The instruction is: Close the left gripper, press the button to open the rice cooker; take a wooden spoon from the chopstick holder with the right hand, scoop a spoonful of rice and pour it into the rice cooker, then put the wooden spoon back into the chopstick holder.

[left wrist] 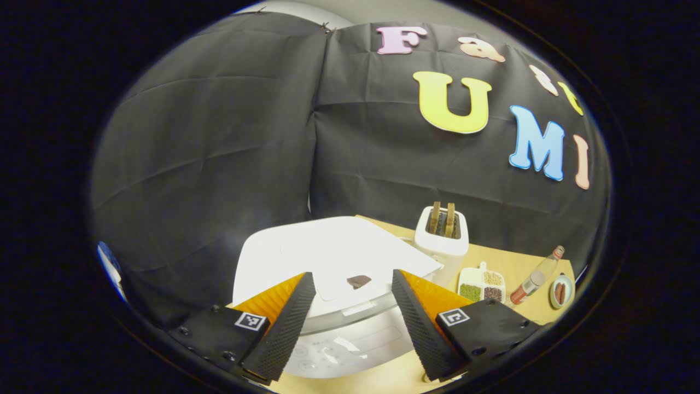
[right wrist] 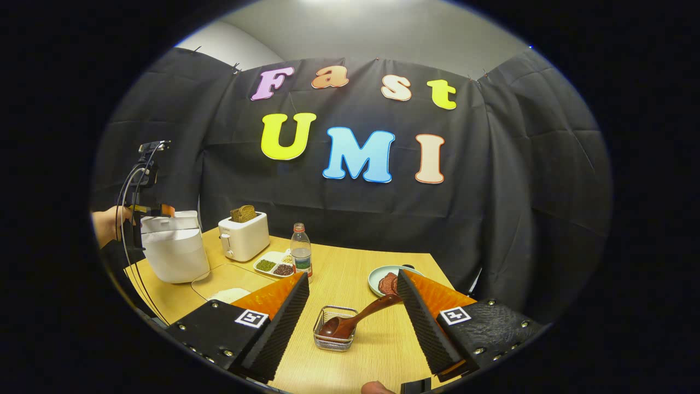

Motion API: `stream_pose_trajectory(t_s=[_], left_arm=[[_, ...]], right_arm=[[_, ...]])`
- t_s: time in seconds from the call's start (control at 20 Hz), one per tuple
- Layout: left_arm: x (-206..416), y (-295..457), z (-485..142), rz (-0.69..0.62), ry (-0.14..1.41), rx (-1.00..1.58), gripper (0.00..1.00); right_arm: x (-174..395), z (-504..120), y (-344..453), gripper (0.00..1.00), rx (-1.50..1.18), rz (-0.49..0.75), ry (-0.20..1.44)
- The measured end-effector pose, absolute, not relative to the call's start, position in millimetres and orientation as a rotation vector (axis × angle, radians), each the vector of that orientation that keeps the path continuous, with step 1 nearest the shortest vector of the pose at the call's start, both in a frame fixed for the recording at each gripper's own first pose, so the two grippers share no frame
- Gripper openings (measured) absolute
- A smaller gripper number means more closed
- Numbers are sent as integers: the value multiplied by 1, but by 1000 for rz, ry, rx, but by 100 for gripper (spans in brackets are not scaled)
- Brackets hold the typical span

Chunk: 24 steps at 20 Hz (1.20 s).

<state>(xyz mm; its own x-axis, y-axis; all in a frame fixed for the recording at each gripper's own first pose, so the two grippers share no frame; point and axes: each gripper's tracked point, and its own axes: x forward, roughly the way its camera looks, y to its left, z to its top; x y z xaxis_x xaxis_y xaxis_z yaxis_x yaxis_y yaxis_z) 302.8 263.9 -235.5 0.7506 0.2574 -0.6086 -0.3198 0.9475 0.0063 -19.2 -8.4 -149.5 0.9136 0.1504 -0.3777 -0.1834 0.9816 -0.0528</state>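
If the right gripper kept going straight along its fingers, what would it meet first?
Most likely the wooden spoon lying in the small wire chopstick holder, between the open right gripper fingers. Depth is hard to judge here.

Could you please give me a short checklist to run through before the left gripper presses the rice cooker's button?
1. Left gripper closed for pressing: not ok, jaws stand wide apart.
2. Rice cooker lid still shut: ok.
3. Left gripper lined up over the cooker's front: ok, cooker sits between the jaws.
4. Exact button spot: cannot tell.
5. Wooden spoon waiting in the chopstick holder: ok.
6. Right gripper open, clear of the spoon: ok.
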Motion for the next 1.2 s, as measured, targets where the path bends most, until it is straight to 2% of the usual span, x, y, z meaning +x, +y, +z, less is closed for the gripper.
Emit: stream_pose_trajectory(t_s=[0.25,0.3,0.55,0.6,0.7,1.0,1.05,1.2], left_arm=[[295,263,-254,325,702,-89,100],[295,263,-254,323,706,-79,96],[290,261,-265,332,764,-93,99],[287,262,-265,339,774,-104,96],[288,262,-265,350,770,-148,99],[294,260,-256,311,669,-154,96],[295,260,-248,306,641,-167,100],[293,247,-203,246,514,-137,98]], right_arm=[[-17,-152,-9,98,-74,167,390],[-17,-153,-8,98,-69,170,391],[-15,-156,-3,98,-78,179,391],[-15,-157,-1,98,-76,182,392],[-15,-159,5,98,-72,191,396],[-7,-144,17,99,-57,214,362],[-6,-141,18,98,-56,218,352],[-2,-127,20,98,-45,220,332]])
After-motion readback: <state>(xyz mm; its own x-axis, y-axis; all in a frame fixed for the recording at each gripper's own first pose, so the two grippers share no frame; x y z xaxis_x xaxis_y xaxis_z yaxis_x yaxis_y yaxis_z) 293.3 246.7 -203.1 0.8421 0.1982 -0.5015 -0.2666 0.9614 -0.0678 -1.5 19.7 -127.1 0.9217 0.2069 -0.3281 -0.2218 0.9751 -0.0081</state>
